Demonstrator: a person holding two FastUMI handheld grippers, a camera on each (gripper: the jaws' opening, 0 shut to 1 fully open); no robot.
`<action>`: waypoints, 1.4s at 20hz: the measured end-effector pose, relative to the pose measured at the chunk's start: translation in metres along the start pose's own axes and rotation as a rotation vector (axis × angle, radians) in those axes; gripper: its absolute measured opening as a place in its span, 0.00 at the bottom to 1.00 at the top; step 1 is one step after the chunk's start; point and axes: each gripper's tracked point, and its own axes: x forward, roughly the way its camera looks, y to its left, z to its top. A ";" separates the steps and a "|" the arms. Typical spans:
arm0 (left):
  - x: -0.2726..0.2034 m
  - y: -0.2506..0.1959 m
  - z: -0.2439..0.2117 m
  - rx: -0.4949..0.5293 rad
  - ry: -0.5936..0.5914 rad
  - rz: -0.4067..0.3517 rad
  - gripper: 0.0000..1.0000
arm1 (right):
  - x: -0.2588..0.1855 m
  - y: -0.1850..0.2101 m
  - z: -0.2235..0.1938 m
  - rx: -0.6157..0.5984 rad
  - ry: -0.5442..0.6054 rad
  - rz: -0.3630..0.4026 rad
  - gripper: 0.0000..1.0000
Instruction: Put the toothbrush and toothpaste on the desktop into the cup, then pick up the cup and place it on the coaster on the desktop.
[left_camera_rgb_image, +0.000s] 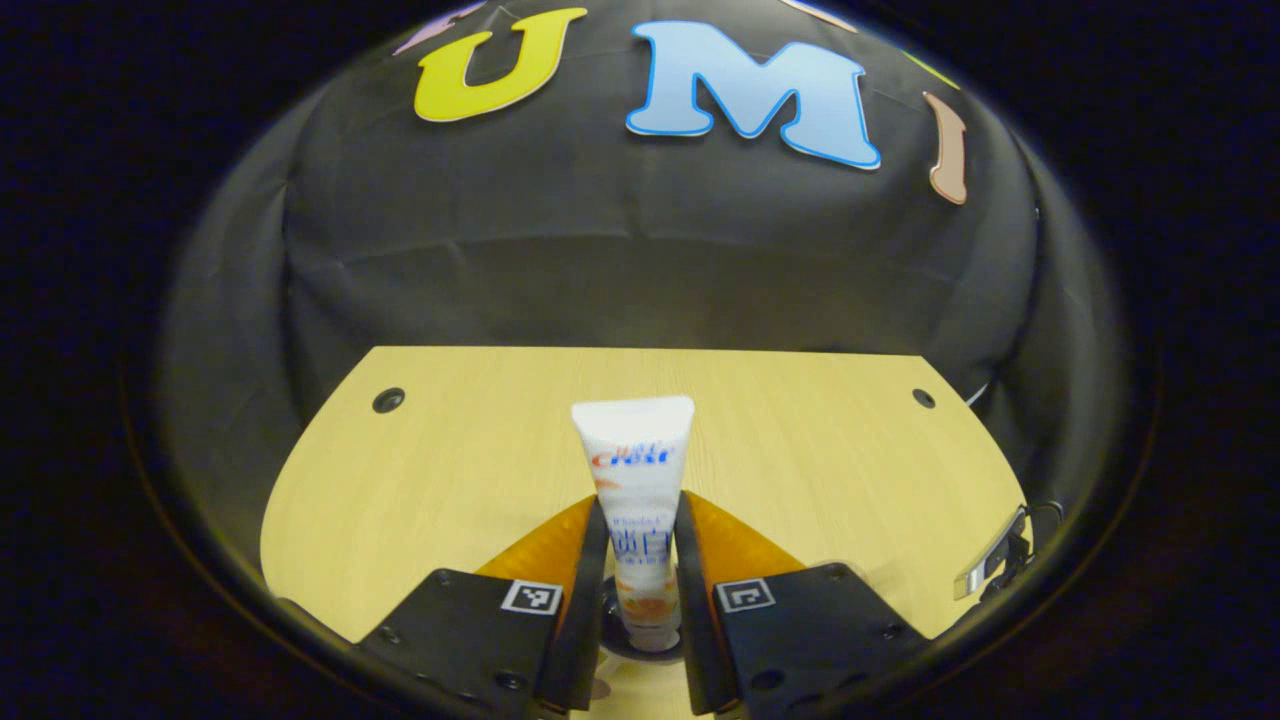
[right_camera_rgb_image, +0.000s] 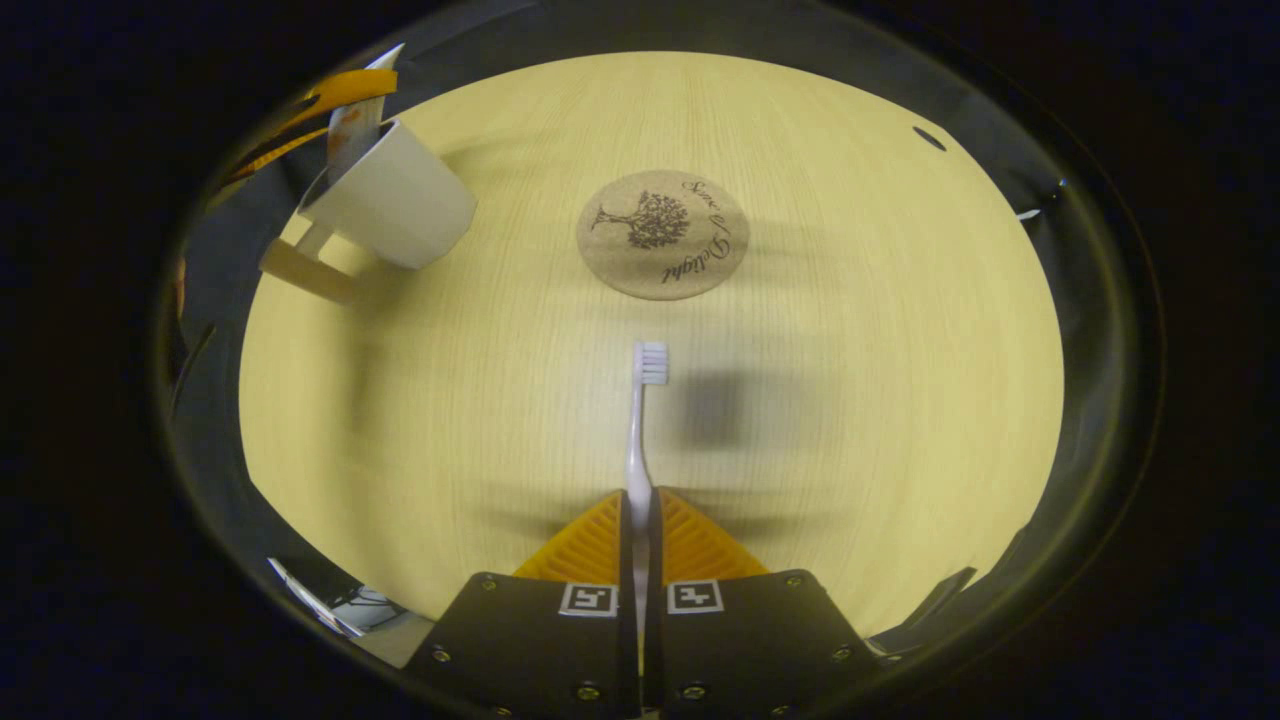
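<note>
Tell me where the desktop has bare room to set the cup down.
Bare wood lies right of the coaster out to the desktop edge, and between the white cup and the toothbrush head. It is crowded at the cup, where the toothpaste in the left gripper enters it.

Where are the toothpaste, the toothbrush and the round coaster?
toothpaste (left_camera_rgb_image: 634, 470): left gripper view, upper part of the white tube.
toothbrush (right_camera_rgb_image: 651, 362): right gripper view, the bristle head.
coaster (right_camera_rgb_image: 662, 235): right gripper view, middle of the cork disc.
</note>
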 end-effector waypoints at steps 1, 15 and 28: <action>-0.002 -0.002 -0.002 0.001 0.001 -0.006 0.49 | 0.000 0.000 0.000 -0.001 -0.001 0.000 0.04; -0.087 0.010 0.030 0.026 -0.141 0.004 0.73 | -0.002 0.002 -0.001 0.055 -0.073 0.001 0.02; -0.139 0.117 -0.036 -0.080 -0.052 0.162 0.71 | -0.076 0.036 0.101 0.187 -0.339 0.132 0.01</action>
